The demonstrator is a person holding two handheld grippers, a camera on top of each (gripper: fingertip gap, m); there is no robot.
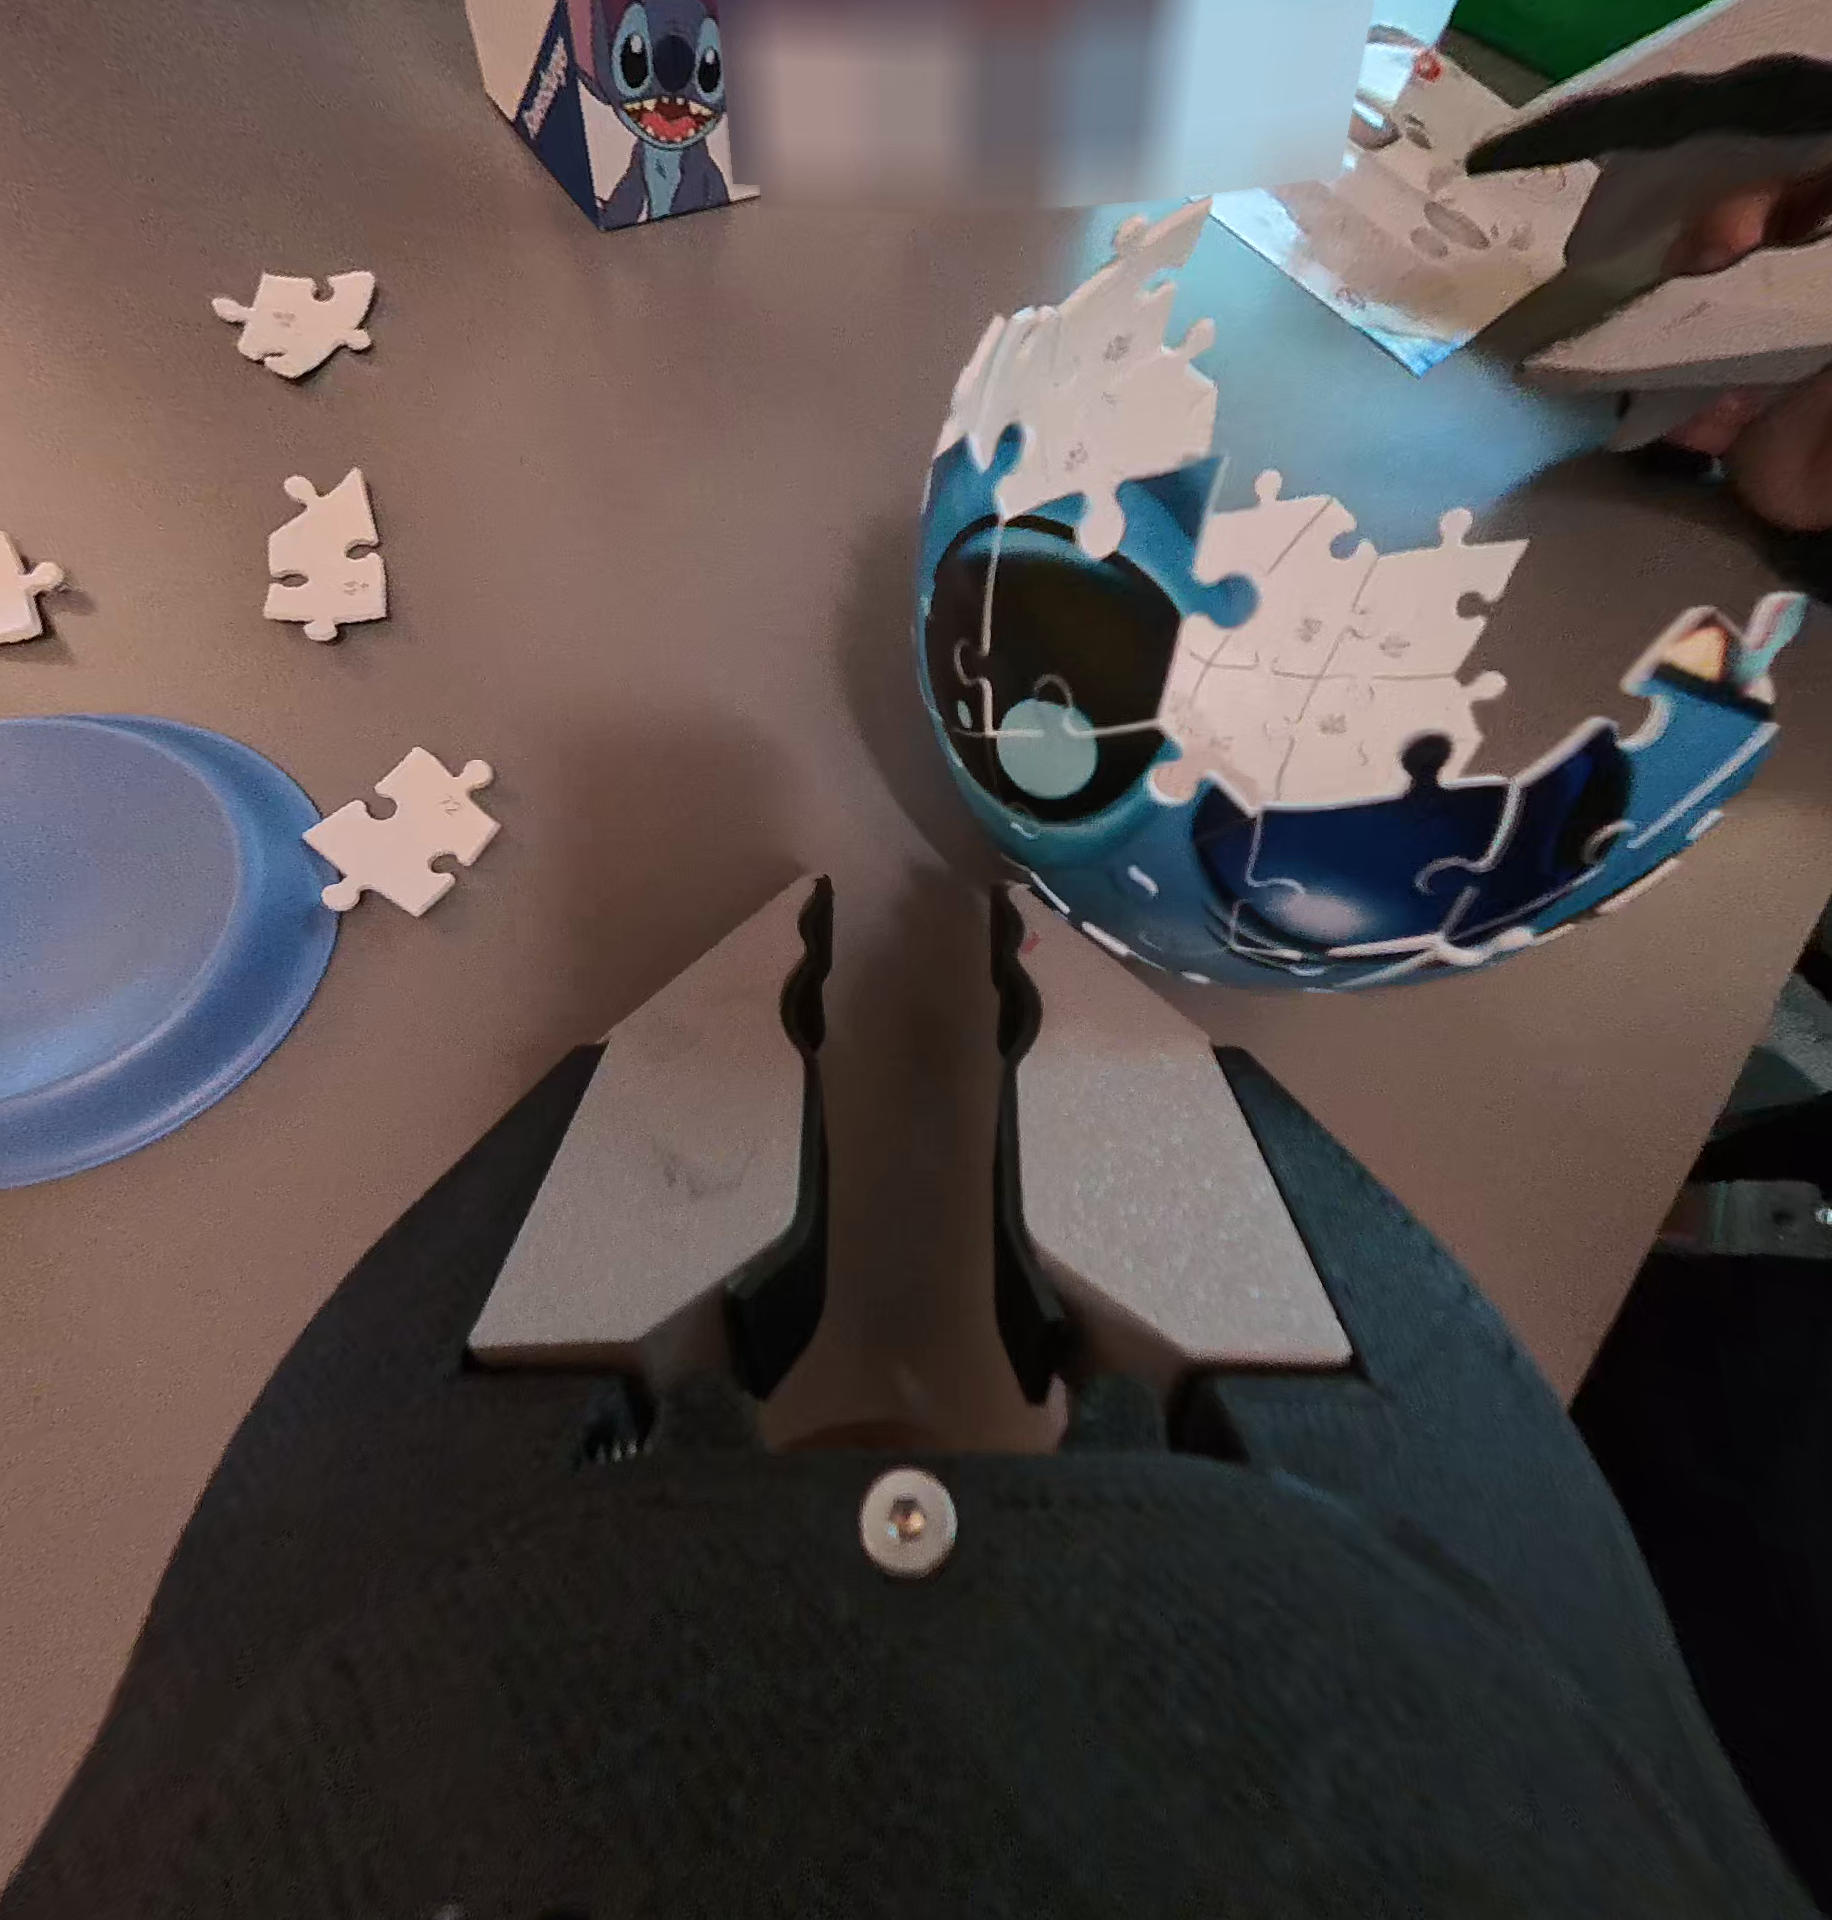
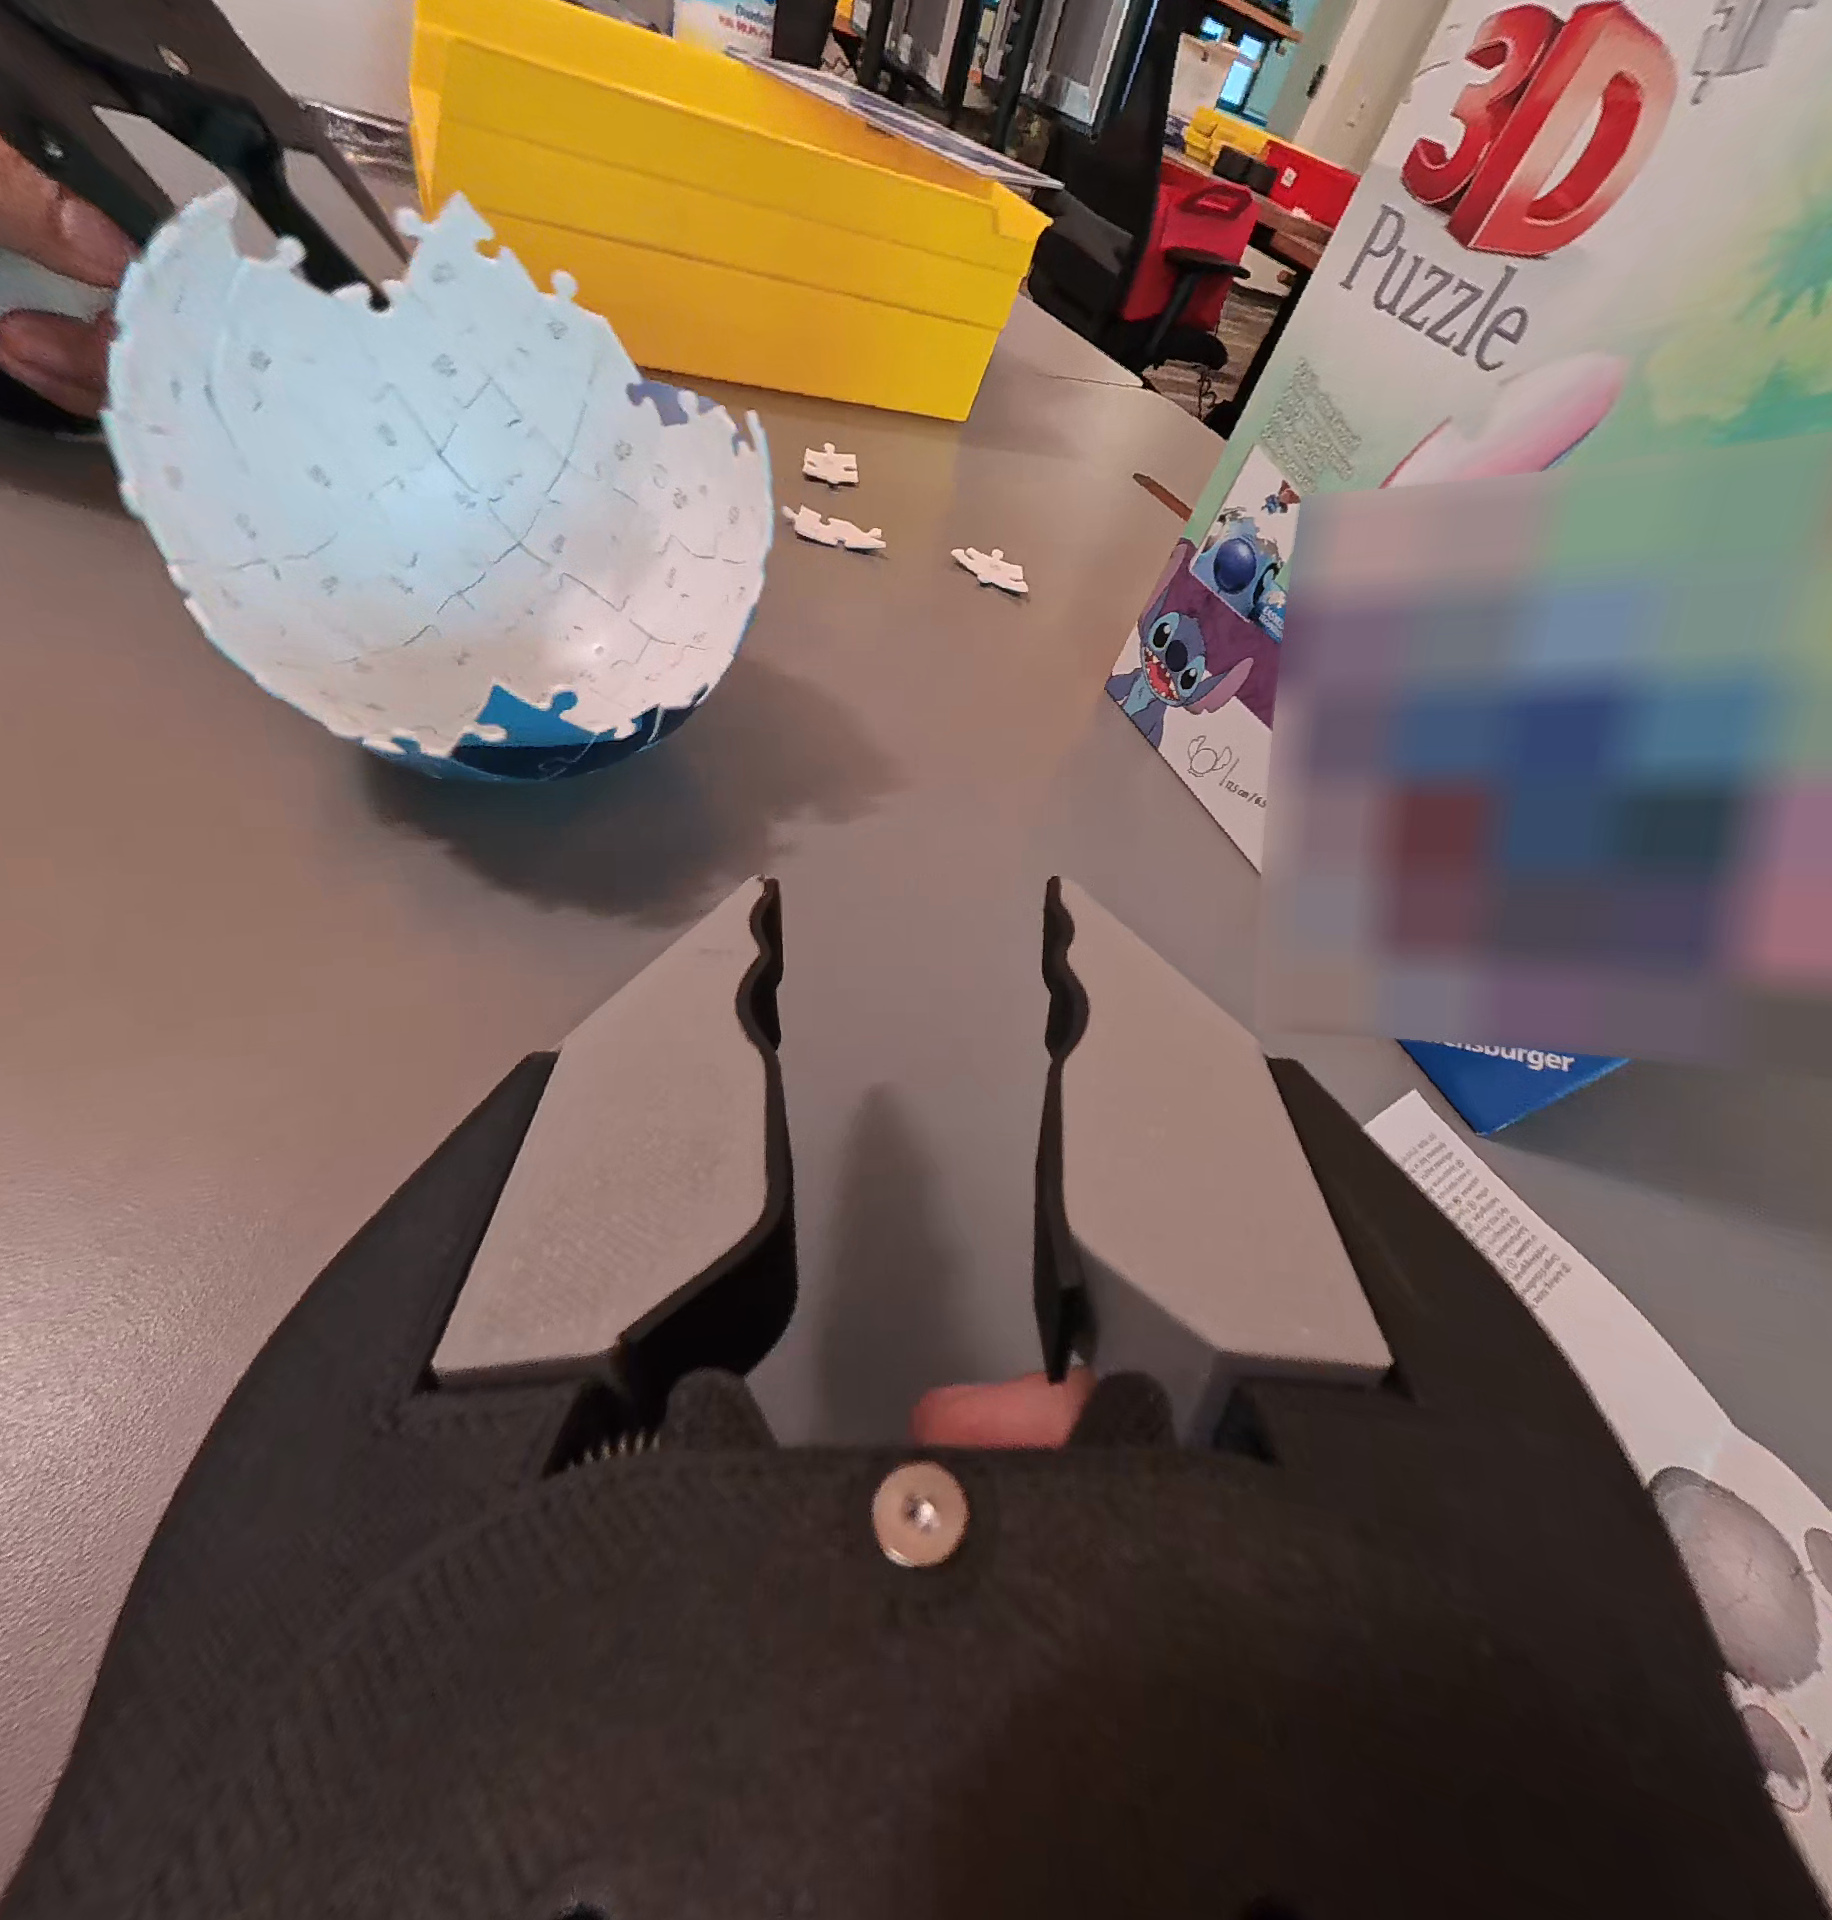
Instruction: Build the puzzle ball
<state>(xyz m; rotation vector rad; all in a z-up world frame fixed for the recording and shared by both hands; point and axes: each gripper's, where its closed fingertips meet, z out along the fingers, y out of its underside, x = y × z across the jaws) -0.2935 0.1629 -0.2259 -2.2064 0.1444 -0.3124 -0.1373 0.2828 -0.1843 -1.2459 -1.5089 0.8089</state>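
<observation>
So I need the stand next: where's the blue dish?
In the left wrist view, the blue dish sits at the table's left edge, a loose white puzzle piece touching its right rim.

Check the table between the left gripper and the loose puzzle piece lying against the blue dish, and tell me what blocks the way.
Nothing visible does. Bare table lies between the open left gripper and the puzzle piece beside the blue dish. The half-built puzzle ball sits off to the other side.

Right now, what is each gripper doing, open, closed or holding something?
Left gripper: open, holding nothing, beside the puzzle ball.
Right gripper: open, holding nothing, above the table.
</observation>
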